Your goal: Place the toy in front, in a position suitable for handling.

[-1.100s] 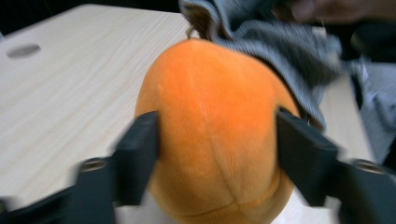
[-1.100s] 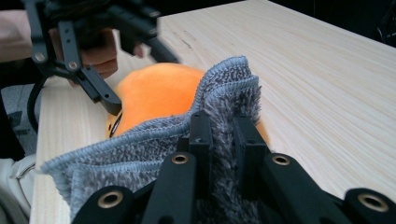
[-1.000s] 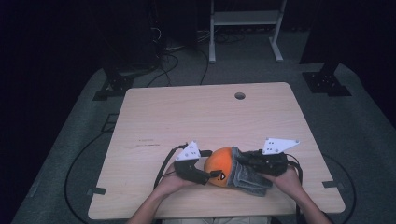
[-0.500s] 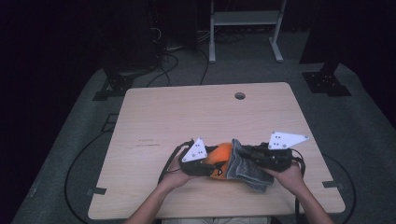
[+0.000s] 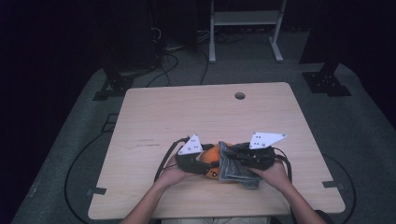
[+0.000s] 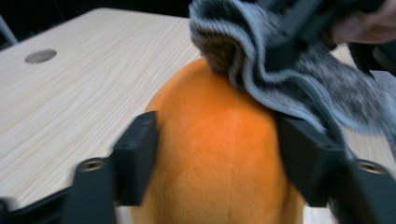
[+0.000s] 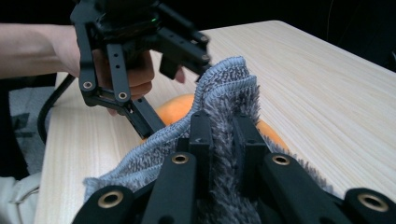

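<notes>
An orange plush ball (image 5: 211, 153) lies near the table's front edge, and a grey fuzzy cloth (image 5: 235, 169) is draped over its right side. My left gripper (image 5: 208, 164) comes in from the left. Its jaws have just been opening a little, but the pads still press on both flanks of the orange plush ball (image 6: 217, 140). My right gripper (image 7: 224, 135) is shut on a fold of the grey cloth (image 7: 229, 84), which it holds over the ball (image 7: 175, 109). The cloth (image 6: 289, 79) hangs over the ball's top and touches the left gripper's right jaw.
The wooden table (image 5: 201, 112) has a round cable hole (image 5: 239, 95) at the back. Both hands work close to the front edge. Cables trail from the grippers over the table's front, and a white stand (image 5: 245, 28) is on the dark floor behind.
The left gripper has closed in around the orange ball from the left. The right gripper has lifted the grey cloth slightly and drawn it further over the ball, so less orange shows.
</notes>
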Available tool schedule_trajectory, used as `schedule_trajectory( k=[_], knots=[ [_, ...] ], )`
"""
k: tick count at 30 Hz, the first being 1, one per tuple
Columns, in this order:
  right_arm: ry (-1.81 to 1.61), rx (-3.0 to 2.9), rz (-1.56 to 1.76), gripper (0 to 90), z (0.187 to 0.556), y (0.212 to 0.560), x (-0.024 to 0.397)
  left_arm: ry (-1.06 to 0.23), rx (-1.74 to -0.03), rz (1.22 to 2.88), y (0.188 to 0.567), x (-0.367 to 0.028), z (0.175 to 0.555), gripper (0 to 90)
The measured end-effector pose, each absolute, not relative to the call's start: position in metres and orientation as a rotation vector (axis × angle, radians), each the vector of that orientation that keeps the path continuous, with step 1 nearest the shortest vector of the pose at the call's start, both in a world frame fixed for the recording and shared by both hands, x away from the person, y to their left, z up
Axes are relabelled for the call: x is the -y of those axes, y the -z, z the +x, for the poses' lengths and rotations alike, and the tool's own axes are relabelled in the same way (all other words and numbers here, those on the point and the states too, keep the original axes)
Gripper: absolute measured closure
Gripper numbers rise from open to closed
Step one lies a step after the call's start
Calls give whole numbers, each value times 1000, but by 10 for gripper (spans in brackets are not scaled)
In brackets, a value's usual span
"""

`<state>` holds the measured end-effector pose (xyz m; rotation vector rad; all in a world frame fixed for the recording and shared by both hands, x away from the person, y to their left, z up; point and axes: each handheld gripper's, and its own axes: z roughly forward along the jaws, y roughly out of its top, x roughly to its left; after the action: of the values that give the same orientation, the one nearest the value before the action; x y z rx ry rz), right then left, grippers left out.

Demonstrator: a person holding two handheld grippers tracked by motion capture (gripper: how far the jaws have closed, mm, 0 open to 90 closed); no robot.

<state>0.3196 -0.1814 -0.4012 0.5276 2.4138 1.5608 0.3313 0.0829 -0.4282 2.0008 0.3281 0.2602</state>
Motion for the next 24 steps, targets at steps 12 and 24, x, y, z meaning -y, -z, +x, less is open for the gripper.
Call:
schedule_trajectory(
  k=[12,24],
  knots=[
    [-1461,-2426,699,797,314,422,233,-280,-319,1989,436,-100,319,387],
    [-1645,-2411,466,796,299,384,204,-299,-222,1980,436,-86,312,388]
  ],
)
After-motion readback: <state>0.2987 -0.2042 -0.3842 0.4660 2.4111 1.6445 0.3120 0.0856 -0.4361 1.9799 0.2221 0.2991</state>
